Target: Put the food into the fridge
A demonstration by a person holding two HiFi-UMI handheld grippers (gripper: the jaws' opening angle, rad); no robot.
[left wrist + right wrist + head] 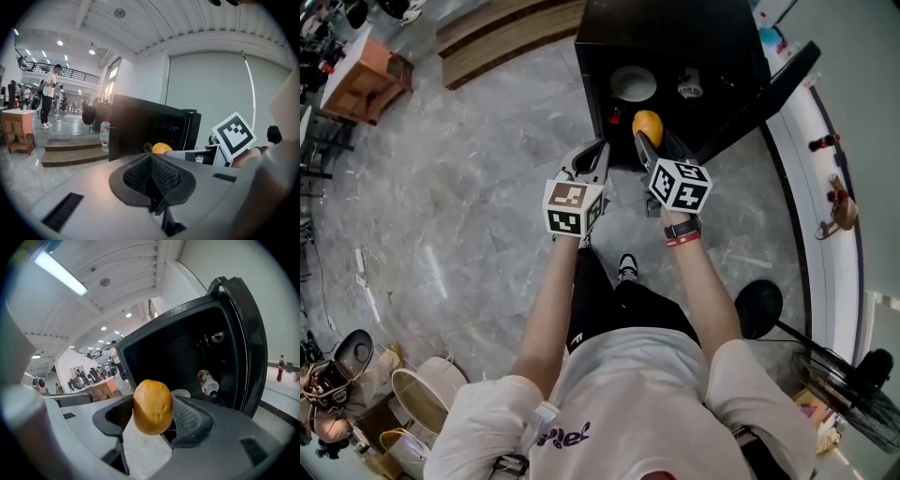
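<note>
Right gripper view only: my right claw was clamped on the orange, pads pressing both its sides. Behind it was the open fridge, with a bottle inside at 2 o'clock of the orange and a white plate just beside the bottle. Head view gave the layout: fridge at my 12 o'clock, door swung out toward 2 o'clock, orange held in front of the opening. Left gripper view: left claw was closed on nothing, orange visible past it at 12 o'clock. Both forearms were stretched forward, left claw close at 9 o'clock of the right.
</note>
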